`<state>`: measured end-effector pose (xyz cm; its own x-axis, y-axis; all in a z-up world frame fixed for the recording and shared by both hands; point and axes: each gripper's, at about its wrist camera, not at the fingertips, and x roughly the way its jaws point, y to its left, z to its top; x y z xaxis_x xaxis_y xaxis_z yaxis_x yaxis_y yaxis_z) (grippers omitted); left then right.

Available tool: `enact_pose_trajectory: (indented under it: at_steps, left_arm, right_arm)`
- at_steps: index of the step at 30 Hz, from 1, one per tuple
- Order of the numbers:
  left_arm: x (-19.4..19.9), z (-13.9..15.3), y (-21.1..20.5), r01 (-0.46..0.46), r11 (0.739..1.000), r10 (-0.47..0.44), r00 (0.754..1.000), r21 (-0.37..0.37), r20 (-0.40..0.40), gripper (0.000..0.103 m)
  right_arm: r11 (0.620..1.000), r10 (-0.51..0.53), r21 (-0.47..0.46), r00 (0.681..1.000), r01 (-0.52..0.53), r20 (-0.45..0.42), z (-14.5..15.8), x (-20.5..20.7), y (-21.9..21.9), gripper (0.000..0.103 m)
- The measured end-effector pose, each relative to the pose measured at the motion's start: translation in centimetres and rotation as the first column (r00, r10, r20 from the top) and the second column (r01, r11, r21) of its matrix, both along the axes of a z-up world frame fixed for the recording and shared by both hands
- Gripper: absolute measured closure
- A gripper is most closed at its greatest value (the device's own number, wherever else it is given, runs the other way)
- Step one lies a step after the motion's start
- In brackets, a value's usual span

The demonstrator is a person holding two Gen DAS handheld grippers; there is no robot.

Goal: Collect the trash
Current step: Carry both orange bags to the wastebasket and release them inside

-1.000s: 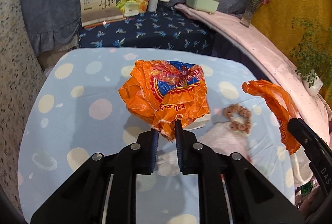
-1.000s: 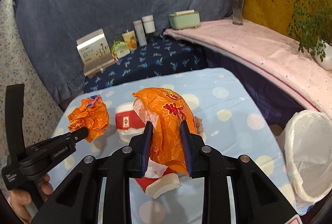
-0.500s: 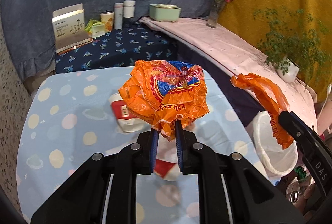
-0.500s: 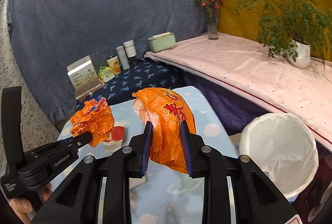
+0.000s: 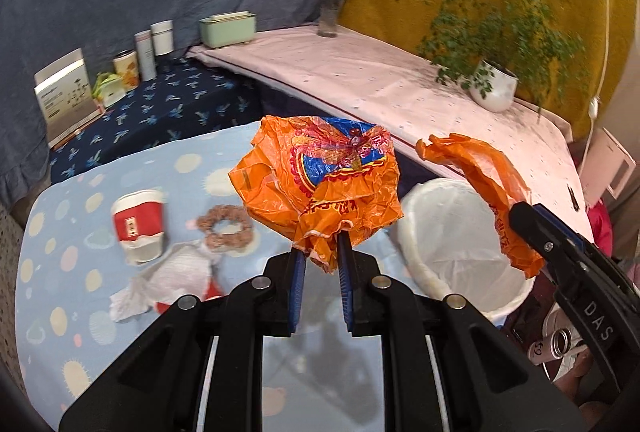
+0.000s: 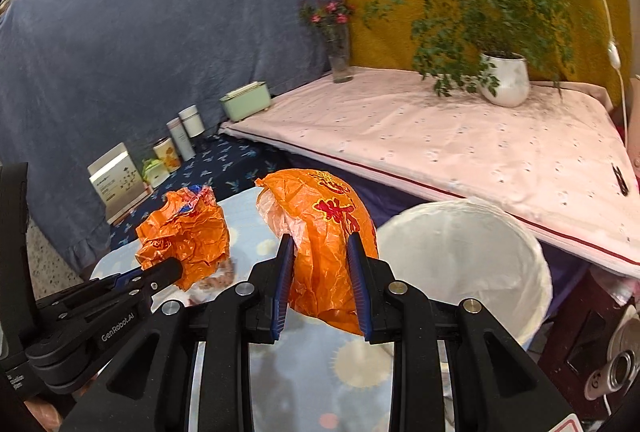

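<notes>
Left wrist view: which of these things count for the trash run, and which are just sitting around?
For the job:
- crumpled orange bag in the left tongs
- second orange bag in the right tongs
- white lined bin
- red paper cup
- crumpled tissue

Lying about:
- hair scrunchie
- potted plant
- flower vase
- green box

I see a crumpled orange wrapper with a blue dragonfly print held aloft, a second orange bag with red characters held beside it, and the white-lined bin standing open just below.
</notes>
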<state>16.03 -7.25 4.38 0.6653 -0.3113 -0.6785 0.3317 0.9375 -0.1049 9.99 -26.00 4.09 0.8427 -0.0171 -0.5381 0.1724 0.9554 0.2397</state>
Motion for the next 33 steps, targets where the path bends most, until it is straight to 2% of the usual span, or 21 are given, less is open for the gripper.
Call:
enact_pose_trajectory:
  at_steps: [15, 25, 29, 30, 31, 33]
  left_arm:
    - [-0.6, -1.2, -10.1, 0.172, 0.985, -0.171, 0.985, 0.026, -0.030, 0.088]
    - [0.3, -2.7, -14.6, 0.229, 0.973, -0.227, 0.972, 0.033, -0.063, 0.087]
    - [0.7, -3.1, -15.6, 0.242, 0.970, -0.240, 0.968, 0.027, -0.073, 0.077]
    - [0.8, -3.2, -15.8, 0.237, 0.971, -0.234, 0.970, 0.038, -0.069, 0.067]
    - [0.8, -3.3, -15.9, 0.232, 0.972, -0.229, 0.972, 0.045, -0.062, 0.061]
    - [1.1, -3.5, -16.0, 0.229, 0.972, -0.225, 0.972, 0.047, -0.067, 0.058]
  right_arm:
    - [0.989, -0.142, 0.038, 0.990, 0.143, -0.016, -1.7, -2.6, -8.1, 0.077]
    - [0.978, -0.199, 0.051, 0.979, 0.201, -0.041, -3.2, -3.0, -11.8, 0.077]
    - [0.975, -0.213, 0.055, 0.976, 0.215, -0.047, -3.6, -2.7, -12.7, 0.077]
    - [0.974, -0.216, 0.056, 0.975, 0.218, -0.049, -3.7, -2.7, -12.9, 0.077]
    - [0.974, -0.218, 0.057, 0.975, 0.221, -0.050, -3.8, -2.7, -13.0, 0.077]
    - [0.973, -0.222, 0.056, 0.974, 0.225, -0.054, -4.0, -2.5, -13.2, 0.077]
